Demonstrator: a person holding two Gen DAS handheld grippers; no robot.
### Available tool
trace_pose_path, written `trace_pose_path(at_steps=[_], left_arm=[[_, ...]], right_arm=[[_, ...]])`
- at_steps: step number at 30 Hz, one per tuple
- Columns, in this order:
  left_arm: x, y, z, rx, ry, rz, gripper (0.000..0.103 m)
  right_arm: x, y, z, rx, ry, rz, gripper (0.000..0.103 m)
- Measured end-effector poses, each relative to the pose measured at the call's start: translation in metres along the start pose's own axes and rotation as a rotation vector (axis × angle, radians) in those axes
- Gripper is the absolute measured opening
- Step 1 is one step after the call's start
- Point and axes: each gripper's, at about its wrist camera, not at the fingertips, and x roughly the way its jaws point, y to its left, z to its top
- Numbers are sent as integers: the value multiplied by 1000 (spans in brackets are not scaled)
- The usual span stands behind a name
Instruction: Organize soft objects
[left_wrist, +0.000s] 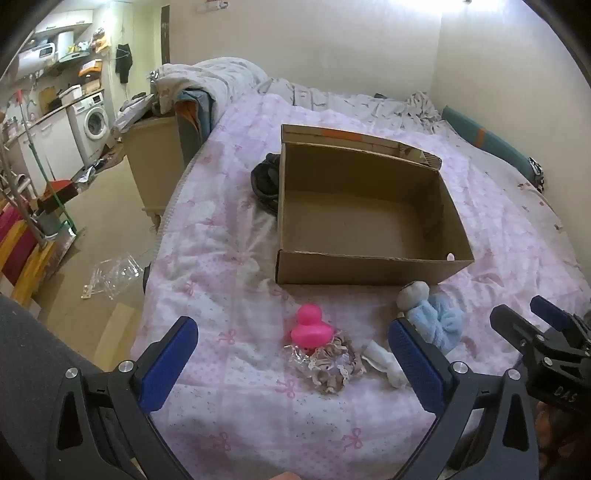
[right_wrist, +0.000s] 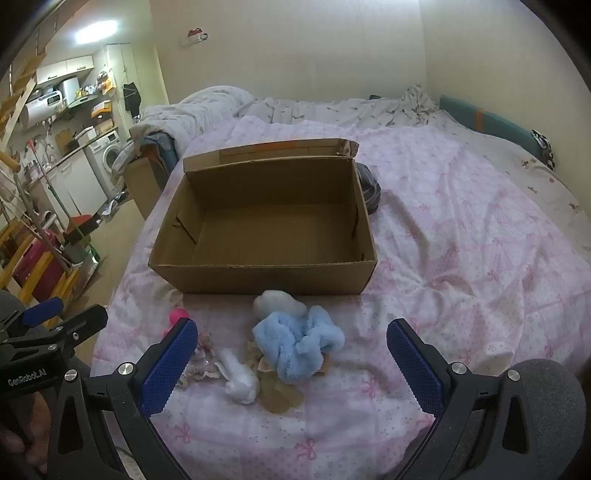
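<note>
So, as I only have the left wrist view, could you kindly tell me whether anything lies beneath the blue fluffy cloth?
Observer: Yes, a tan cloth lies partly under the blue fluffy cloth.
Operator: Thank you. Is the right claw gripping anything?
Observer: No, the right claw is wide open and grips nothing.
Operator: My own finger cuts off the white cloth; does it show whole?
Observer: Yes, the white cloth shows whole, lying against the tan cloth's left edge.
</note>
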Motion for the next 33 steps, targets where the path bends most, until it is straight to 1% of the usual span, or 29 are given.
trace_pose_path(at_steps=[2, 15, 33], left_arm=[[0, 1, 0, -6, 4, -11, 103], [2, 1, -3, -1, 11, 17, 103], [5, 1, -2, -1, 17, 19, 103]], right_arm=[[0, 0, 0, -1, 4, -1, 103], [0, 0, 0, -5, 2, -3, 103], [1, 1, 0, -6, 2, -6, 103]])
